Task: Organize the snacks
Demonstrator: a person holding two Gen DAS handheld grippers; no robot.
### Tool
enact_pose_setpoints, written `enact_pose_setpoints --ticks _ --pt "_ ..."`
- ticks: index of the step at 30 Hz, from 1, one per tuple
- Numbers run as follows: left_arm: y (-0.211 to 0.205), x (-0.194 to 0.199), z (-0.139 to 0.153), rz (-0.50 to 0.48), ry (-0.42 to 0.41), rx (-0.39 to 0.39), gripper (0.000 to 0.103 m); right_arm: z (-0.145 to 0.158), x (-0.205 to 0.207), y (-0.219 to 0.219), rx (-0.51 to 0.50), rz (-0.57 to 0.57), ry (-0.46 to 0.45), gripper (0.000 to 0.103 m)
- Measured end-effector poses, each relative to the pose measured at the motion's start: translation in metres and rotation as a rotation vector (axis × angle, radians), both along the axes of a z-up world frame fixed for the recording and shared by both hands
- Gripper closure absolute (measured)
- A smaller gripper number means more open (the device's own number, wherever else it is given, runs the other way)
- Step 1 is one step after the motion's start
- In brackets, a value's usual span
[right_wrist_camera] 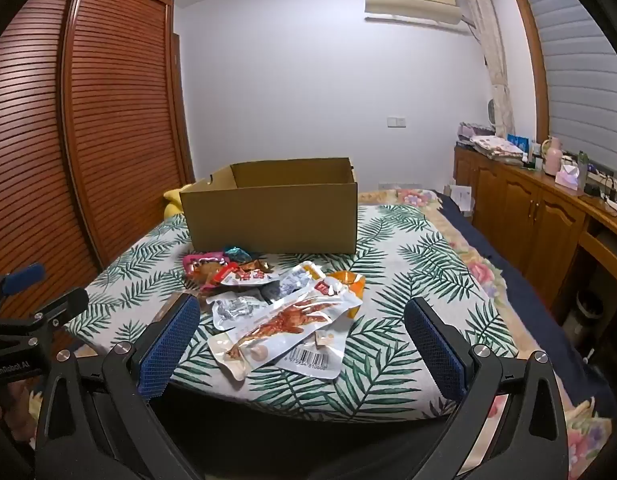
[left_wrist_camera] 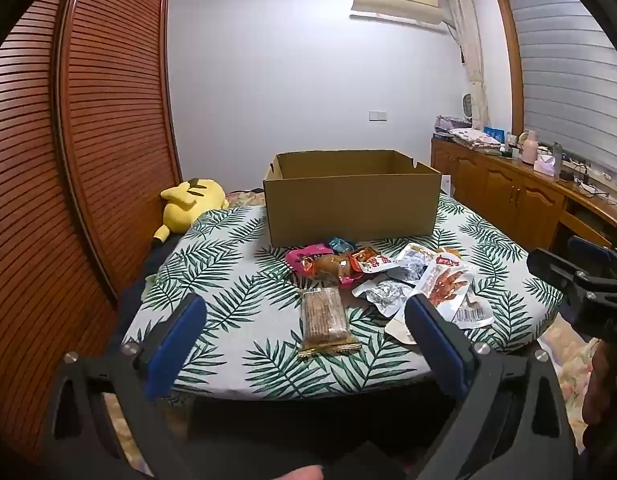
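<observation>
I'm over a leaf-print cloth-covered table (left_wrist_camera: 228, 264) in a bedroom with a slatted wooden wardrobe (left_wrist_camera: 88, 128). A heap of snack packets (right_wrist_camera: 268, 300) lies before the open brown cardboard box (left_wrist_camera: 350, 200). My left gripper (left_wrist_camera: 306, 336) and right gripper (right_wrist_camera: 302, 334) gape wide, holding nothing.

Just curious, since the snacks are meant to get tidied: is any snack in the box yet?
Cannot tell: the snacks seen lie on the leaf-print cloth in front of the box, whose floor is hidden.
</observation>
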State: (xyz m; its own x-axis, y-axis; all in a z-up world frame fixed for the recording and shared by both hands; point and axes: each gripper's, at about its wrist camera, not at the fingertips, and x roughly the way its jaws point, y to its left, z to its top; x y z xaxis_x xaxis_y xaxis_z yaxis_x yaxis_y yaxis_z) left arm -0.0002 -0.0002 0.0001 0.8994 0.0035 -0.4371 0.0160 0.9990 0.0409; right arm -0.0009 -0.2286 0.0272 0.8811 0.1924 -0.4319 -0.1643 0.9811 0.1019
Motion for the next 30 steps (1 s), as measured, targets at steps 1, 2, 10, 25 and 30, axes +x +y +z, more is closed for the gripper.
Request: enact_pose_setpoints --ticks 1,2,10,25,30 --pt "0.0000 0.0000 0.0000 0.000 0.001 0.000 0.002 0.0001 -0.0001 0.0000 -0.001 -0.001 0.003 0.000" --pt "0.0001 0.0001 0.0000 0.000 0.002 0.000 0.002 0.0000 0.0001 -0.0001 0.000 0.000 0.008 0.000" --pt "0.0002 0.0000 0.0002 0.000 0.001 0.001 0.002 -0.0015 0.0011 -0.0002 -0.005 -0.003 0.005 0.000" --pt "0.0033 -0.0025 0.0073 0.000 -0.005 -0.003 0.002 -0.0015 0.0004 -0.0019 -0.005 0.000 0.004 0.000" --pt "0.0022 -0.0037 0.0081 0.000 -0.006 -0.002 0.002 -0.0021 0.0003 -0.0010 -0.005 -0.002 0.004 0.000"
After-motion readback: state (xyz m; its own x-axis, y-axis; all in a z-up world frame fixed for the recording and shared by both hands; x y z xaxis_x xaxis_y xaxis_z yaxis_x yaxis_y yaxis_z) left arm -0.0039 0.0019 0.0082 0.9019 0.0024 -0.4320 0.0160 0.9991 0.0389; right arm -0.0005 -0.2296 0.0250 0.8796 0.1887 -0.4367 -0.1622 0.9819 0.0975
